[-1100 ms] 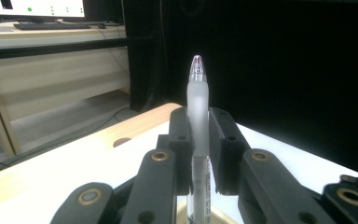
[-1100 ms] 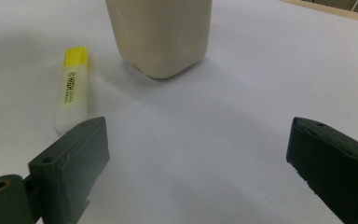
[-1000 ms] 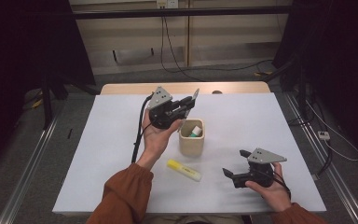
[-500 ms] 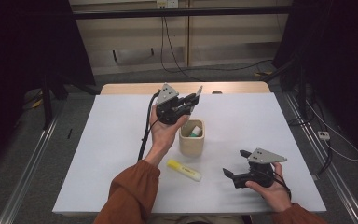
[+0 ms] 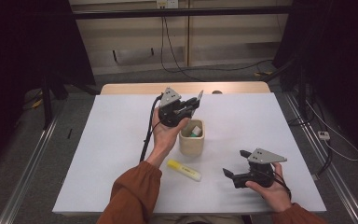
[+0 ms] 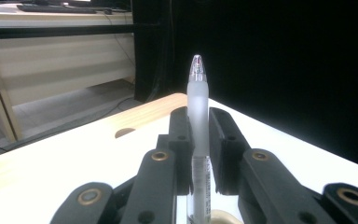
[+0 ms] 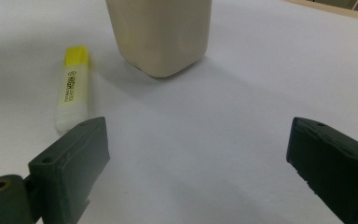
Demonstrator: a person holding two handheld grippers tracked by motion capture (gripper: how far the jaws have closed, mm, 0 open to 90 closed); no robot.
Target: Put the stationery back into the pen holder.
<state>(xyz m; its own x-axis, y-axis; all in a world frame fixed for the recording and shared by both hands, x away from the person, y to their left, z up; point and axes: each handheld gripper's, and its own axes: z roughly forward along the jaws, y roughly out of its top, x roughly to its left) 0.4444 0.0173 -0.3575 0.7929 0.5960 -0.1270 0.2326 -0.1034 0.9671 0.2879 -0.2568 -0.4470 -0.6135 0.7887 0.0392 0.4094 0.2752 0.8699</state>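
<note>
My left gripper (image 5: 192, 105) hovers above the beige cup (image 5: 191, 138), shut on a frosted clear pen (image 5: 198, 100). In the left gripper view the pen (image 6: 198, 102) stands upright between the jaws of the left gripper (image 6: 199, 135), and the cup's rim (image 6: 224, 217) shows just below. Something white and green (image 5: 195, 132) lies inside the cup. A yellow highlighter (image 5: 184, 170) lies flat on the table in front of the cup. My right gripper (image 5: 233, 163) rests low at the front right, open and holding nothing. The right gripper view has the right gripper (image 7: 196, 154) facing the cup (image 7: 161, 32) and the highlighter (image 7: 72, 88).
The white table (image 5: 112, 140) has a wooden strip (image 5: 135, 88) along its far edge. The left gripper's black cable (image 5: 147, 133) trails down beside the forearm. Dark racks and floor cables stand beyond the table.
The left gripper has drifted slightly to the right with the pen, staying above the cup. The right gripper has not moved.
</note>
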